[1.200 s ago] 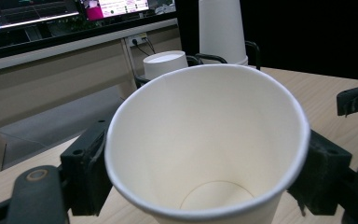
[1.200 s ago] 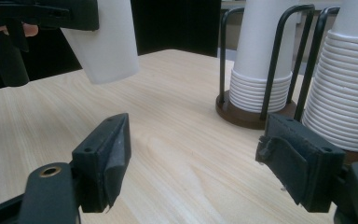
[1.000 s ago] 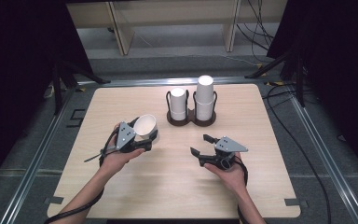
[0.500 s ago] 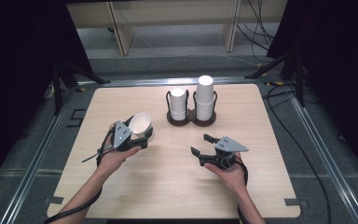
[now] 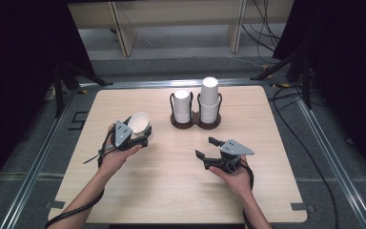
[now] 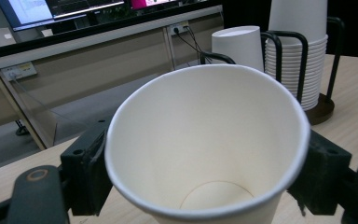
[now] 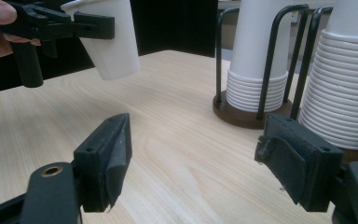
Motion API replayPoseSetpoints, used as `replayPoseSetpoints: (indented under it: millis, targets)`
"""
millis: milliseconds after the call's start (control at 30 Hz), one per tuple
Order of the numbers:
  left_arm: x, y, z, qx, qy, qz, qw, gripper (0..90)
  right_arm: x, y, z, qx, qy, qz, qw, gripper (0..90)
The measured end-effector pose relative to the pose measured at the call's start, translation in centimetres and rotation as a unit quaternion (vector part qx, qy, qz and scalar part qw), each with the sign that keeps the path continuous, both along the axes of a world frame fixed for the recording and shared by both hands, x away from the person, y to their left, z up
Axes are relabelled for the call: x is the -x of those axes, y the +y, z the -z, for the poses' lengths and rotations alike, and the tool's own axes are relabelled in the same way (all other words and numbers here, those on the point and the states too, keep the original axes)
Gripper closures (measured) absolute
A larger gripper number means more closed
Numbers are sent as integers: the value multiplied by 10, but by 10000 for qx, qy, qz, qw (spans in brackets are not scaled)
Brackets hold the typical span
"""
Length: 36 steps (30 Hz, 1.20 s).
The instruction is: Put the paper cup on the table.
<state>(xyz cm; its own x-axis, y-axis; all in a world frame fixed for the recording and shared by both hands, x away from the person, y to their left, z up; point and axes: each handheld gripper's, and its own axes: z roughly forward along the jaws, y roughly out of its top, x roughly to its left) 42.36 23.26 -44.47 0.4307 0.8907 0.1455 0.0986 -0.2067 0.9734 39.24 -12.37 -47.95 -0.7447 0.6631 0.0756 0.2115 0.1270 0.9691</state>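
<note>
You are working at the wooden table, which is carrying everything in the scene; at its far middle the black wire cup holder is standing with two upside-down stacks of white cups, the shorter stack on the left and the taller stack on the right. Your right gripper is hovering over the near right part of the table, just in front of the holder; its jaws are standing spread with nothing between them. Your left gripper is hanging over the left middle of the table; its jaws are pinching the single paper cup by the wall, the cup off the table and tilting, its open mouth facing the left gripper view.
</note>
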Motion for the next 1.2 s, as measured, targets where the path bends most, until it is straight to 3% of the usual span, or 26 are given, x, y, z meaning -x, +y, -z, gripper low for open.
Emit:
replayPoseSetpoints:
  millis: [200,233,300,433,500,733,833,900,1067,1100,1133,1200]
  targets:
    - [-8,3,5,-37,42,-177,9998,200,0,0,1,29,10,13,10000,256]
    - [-10,3,6,-64,72,-225,9997,199,-1,0,1,-6,-72,-26,10000,256]
    - [-13,4,8,-92,102,-293,9995,199,0,1,1,-15,69,-3,10000,256]
    - [-21,6,14,-117,221,-398,9989,199,-1,1,1,-78,11,-67,9999,256]
    - [-24,6,16,-105,255,-442,9986,199,-2,-1,1,-1,-126,-31,9999,256]
    - [-32,8,21,-114,378,-571,9976,198,-2,-1,1,-6,-137,16,9999,257]
    - [-35,8,23,-52,418,-621,9972,198,-2,-1,1,-12,-125,17,9999,256]
    - [-37,7,24,-43,446,-640,9969,198,-1,-1,1,-12,78,-16,10000,256]
    - [-40,6,28,-98,535,-718,9959,196,-1,0,1,-27,76,-13,10000,257]
    - [-40,6,29,-83,540,-712,9960,196,-2,-1,1,8,-25,-11,10000,257]
    - [-41,6,30,-90,549,-723,9958,196,-1,0,1,-29,71,-17,10000,256]
    - [-42,6,32,-74,547,-749,9957,195,-1,0,2,-65,33,-5,10000,257]
